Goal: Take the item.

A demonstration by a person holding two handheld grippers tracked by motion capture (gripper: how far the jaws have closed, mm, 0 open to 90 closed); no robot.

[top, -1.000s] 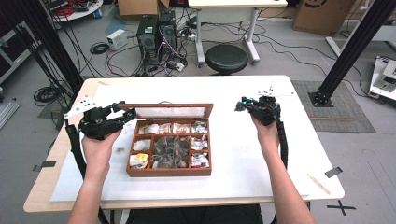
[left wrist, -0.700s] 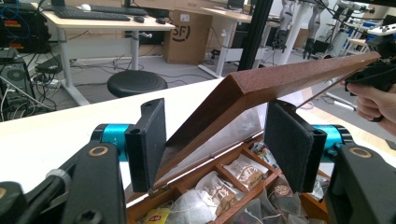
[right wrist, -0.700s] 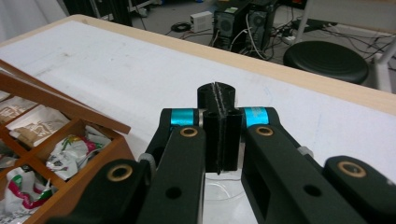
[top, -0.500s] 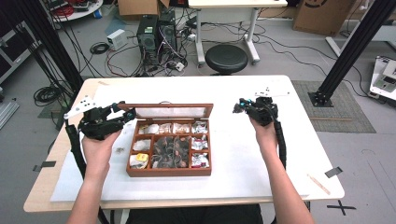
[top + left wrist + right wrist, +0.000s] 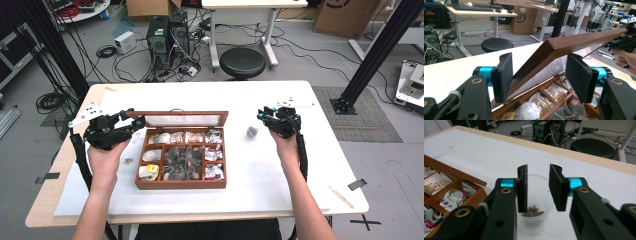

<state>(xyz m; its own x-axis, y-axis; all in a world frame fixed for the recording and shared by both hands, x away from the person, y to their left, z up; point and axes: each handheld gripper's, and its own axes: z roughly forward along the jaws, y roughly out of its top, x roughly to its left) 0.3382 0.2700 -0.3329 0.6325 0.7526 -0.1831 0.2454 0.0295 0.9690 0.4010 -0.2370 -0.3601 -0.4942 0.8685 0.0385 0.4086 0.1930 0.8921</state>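
A wooden tea box (image 5: 181, 184) with several compartments of tea bags (image 5: 180, 160) sits mid-table. Its glass-paned lid (image 5: 185, 120) stands raised at the back. My left gripper (image 5: 135, 121) is at the lid's left corner. In the left gripper view the lid (image 5: 574, 42) slants between the wide-apart jaws of the left gripper (image 5: 541, 75), which is open. A clear plastic cup (image 5: 251, 131) stands right of the box. My right gripper (image 5: 261, 116) hovers just behind it. In the right gripper view the open right gripper (image 5: 537, 186) straddles the cup (image 5: 534, 220), which holds a tea bag.
A white mat (image 5: 280, 185) covers most of the table. A small scrap (image 5: 127, 160) lies left of the box, and a wooden stick (image 5: 342, 196) lies near the front right corner. A black stool (image 5: 242, 62) stands beyond the far edge.
The right gripper has edged slightly toward the box and the cup now shows beside it. The left gripper and the lid stay as they were.
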